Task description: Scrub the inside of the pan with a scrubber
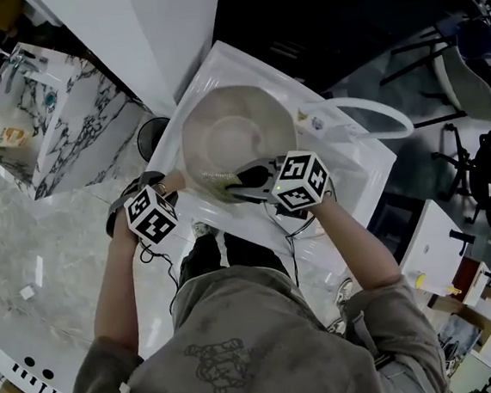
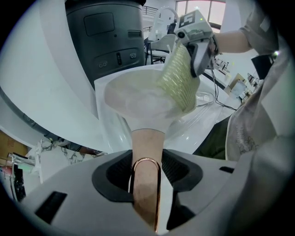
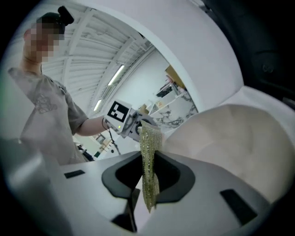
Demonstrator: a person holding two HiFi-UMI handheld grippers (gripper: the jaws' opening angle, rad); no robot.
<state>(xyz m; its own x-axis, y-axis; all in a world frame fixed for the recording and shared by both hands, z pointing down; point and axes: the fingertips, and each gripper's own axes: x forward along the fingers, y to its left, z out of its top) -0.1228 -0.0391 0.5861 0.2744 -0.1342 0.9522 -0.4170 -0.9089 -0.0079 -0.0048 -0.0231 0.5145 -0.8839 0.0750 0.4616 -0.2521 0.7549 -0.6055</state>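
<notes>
The left hand-held gripper (image 2: 146, 184) is clamped on the pan's handle (image 2: 146, 143). Its pads press either side of the copper-edged grip, so the jaws stand partly apart around it. The pan (image 1: 238, 136) is pale inside and lies over the white counter (image 1: 241, 58), with its handle toward the person. The right hand-held gripper (image 3: 146, 177) is closed almost fully on a thin yellow-green mesh scrubber (image 3: 148, 152), which sticks out past the jaw tips. The scrubber is at the pan's near rim, beside the handle, and reaches over the inside. Whether it touches the pan cannot be told.
</notes>
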